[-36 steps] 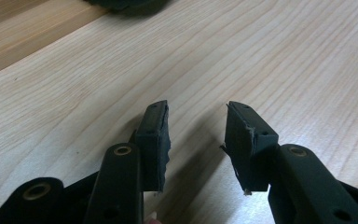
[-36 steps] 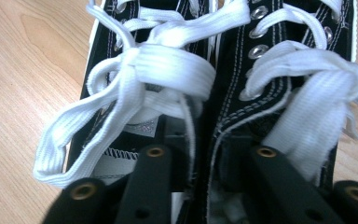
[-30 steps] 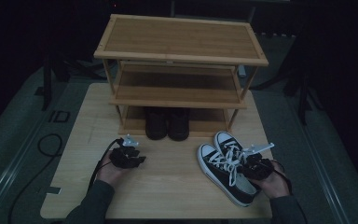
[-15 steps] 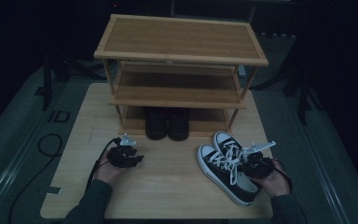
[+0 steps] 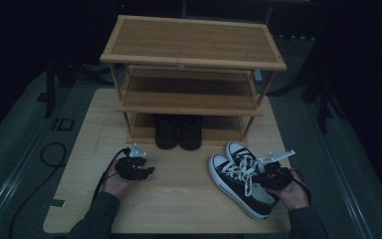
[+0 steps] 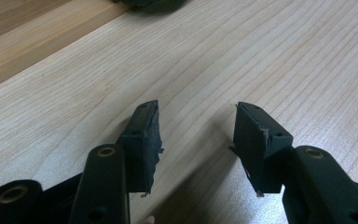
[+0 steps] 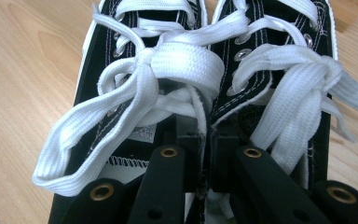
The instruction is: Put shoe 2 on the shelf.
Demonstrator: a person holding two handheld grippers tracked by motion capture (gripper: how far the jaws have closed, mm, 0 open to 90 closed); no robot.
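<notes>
The right gripper (image 7: pixel 207 163) pinches both sneakers (image 5: pixel 241 177) together by their inner sides, near right on the bench (image 5: pixel 179 199). One shoe could slip out when lifted. The left gripper (image 6: pixel 196 140) has just been opening, with nothing inside.

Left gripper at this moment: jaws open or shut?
Open. In the left gripper view the left gripper shows bare table between its pads, nothing held; the jaws have just been opening.
</notes>
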